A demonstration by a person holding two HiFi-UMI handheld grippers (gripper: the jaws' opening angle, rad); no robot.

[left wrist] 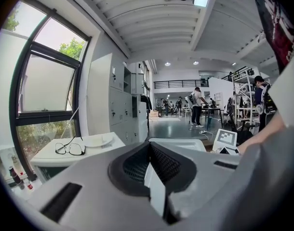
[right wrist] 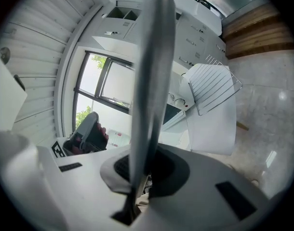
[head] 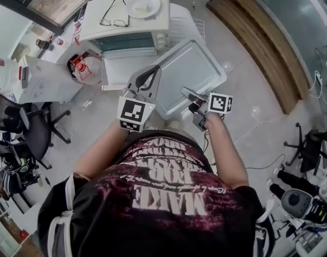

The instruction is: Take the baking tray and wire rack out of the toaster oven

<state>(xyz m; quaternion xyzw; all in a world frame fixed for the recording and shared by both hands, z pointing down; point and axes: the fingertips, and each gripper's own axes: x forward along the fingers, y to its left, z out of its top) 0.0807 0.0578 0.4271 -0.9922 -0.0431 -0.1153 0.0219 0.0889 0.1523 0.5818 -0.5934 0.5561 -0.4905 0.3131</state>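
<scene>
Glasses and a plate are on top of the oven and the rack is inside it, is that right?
No, the rack is outside the oven, lying beside it on the table; the right gripper view shows it. The glasses and plate are on top of the oven.

This is a big open lab or workshop hall, not a home. A high white ribbed ceiling [left wrist: 152, 18] with spot lamps runs far back to a dark-railed mezzanine [left wrist: 178, 84]. Tall grey metal lockers [left wrist: 113, 105] line one wall beside a large black-framed window [left wrist: 46, 85]. Standing people [left wrist: 197, 105] gather at work tables on a glossy floor, near open metal shelving [left wrist: 241, 100]. Black swivel office chairs [head: 29, 127] and loose white cables [head: 260, 125] surround a lone white toaster oven [head: 131, 25].
</scene>
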